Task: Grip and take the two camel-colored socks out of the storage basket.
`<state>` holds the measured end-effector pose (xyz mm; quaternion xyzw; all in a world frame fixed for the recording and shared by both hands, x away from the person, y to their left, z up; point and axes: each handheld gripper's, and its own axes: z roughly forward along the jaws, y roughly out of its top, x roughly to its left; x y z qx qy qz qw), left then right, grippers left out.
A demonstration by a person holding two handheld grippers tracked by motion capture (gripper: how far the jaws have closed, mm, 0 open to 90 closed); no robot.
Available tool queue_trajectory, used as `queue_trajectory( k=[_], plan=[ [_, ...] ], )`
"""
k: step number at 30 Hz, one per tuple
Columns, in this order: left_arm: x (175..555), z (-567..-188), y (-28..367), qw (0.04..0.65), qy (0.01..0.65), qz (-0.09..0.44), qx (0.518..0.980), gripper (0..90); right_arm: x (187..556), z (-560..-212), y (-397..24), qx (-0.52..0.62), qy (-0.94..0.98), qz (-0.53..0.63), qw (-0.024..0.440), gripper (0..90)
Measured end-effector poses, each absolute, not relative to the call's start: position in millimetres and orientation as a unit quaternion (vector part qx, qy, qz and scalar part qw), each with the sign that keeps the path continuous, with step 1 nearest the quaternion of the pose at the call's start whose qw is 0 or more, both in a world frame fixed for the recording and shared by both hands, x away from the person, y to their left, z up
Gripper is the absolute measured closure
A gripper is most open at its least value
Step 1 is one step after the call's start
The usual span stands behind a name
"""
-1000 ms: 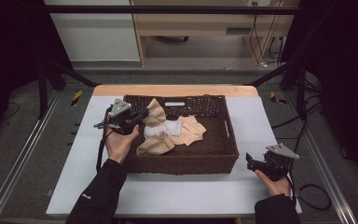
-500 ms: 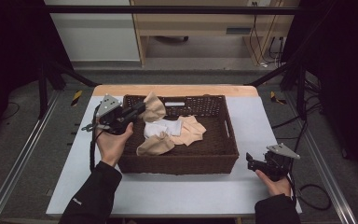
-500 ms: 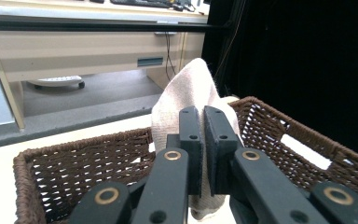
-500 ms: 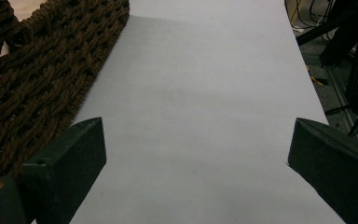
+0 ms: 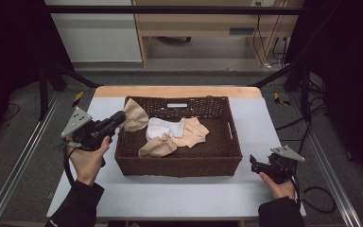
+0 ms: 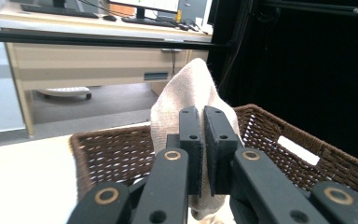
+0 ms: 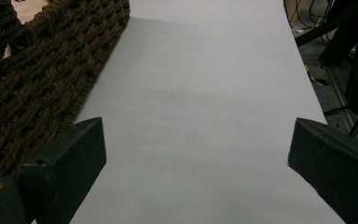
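Currently: beige sock lift-out from the wicker basket, left gripper carrying.

Working left to right: the left gripper (image 5: 118, 119) has its jaws clamped on a beige sock (image 5: 134, 115), held above the basket's (image 5: 179, 166) near-left corner, the cloth hanging free past the rim. In the left gripper view the pads (image 6: 191, 140) pinch the sock (image 6: 186, 91) near its middle, so both ends dangle; carry it high enough that the lower end clears the weave, and keep the grip firm until it is over the table (image 5: 170, 198). Inside the basket lie a white sock (image 5: 163, 127) and what appear to be two further beige socks (image 5: 191, 132), overlapping. The right gripper (image 5: 257, 165) rests wide open on the table beside the basket's right wall, holding nothing.
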<state>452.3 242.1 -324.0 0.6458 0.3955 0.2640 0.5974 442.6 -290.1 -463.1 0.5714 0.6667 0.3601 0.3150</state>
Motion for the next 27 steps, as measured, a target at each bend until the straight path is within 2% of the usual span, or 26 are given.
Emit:
queue_trajectory(
  k=[10, 22, 27],
  plan=[
    [439.4, -332.0, 275.6, 0.565, 0.425, 0.316, 0.633, 85.8, 440.8, -461.5, -286.4, 0.563, 0.673, 0.364, 0.312, 4.5],
    [435.4, -349.6, 318.4, 0.544, 0.479, 0.324, 0.608, 85.7, 440.4, -461.9, -284.7, 0.56, 0.677, 0.362, 0.311, 4.5],
    [437.7, -360.9, 325.4, 0.522, 0.493, 0.325, 0.615, 85.7, 440.3, -462.0, -284.8, 0.561, 0.677, 0.362, 0.31, 4.5]
  ],
)
